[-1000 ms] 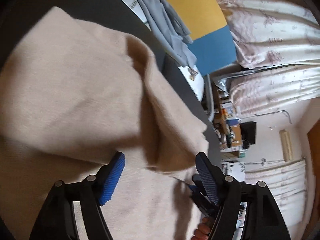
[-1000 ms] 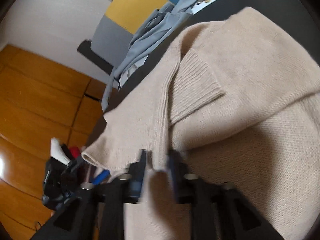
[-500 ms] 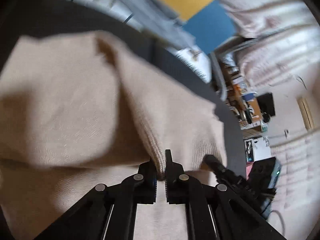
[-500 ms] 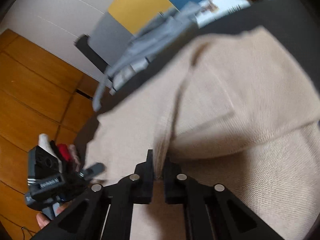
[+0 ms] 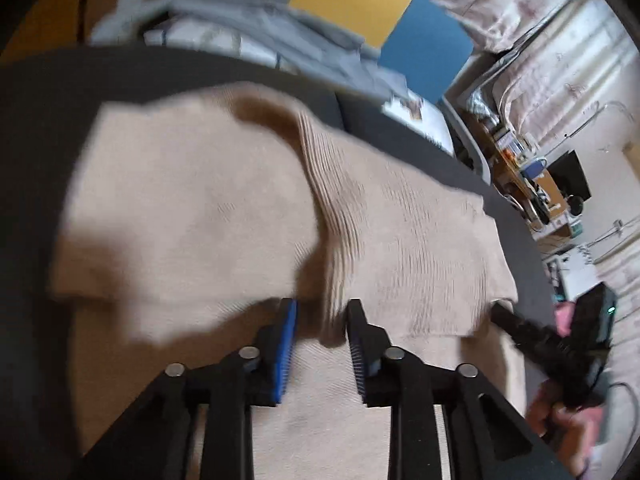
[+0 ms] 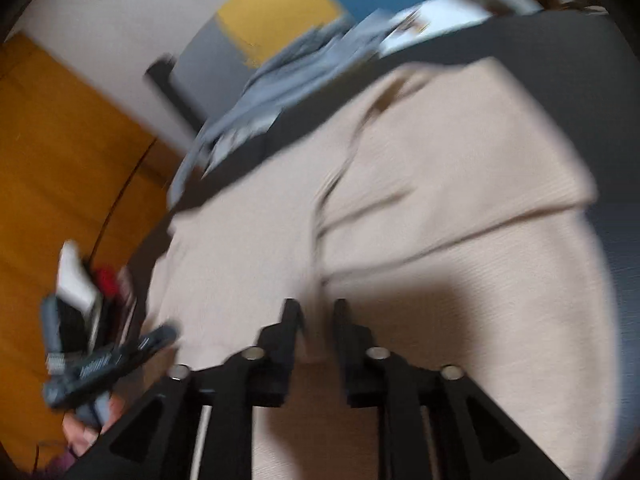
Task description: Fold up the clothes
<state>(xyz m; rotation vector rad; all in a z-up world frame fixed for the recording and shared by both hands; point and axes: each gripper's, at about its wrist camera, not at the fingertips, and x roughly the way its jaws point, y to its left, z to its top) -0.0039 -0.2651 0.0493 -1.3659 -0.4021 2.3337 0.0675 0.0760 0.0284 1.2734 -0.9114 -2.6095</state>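
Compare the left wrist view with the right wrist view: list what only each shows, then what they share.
Only the left wrist view shows the pale curtains and a cluttered desk. Only the right wrist view shows the orange wooden floor. Both show the beige sweater on the dark surface, the grey clothes beyond it, and the yellow and blue panels.
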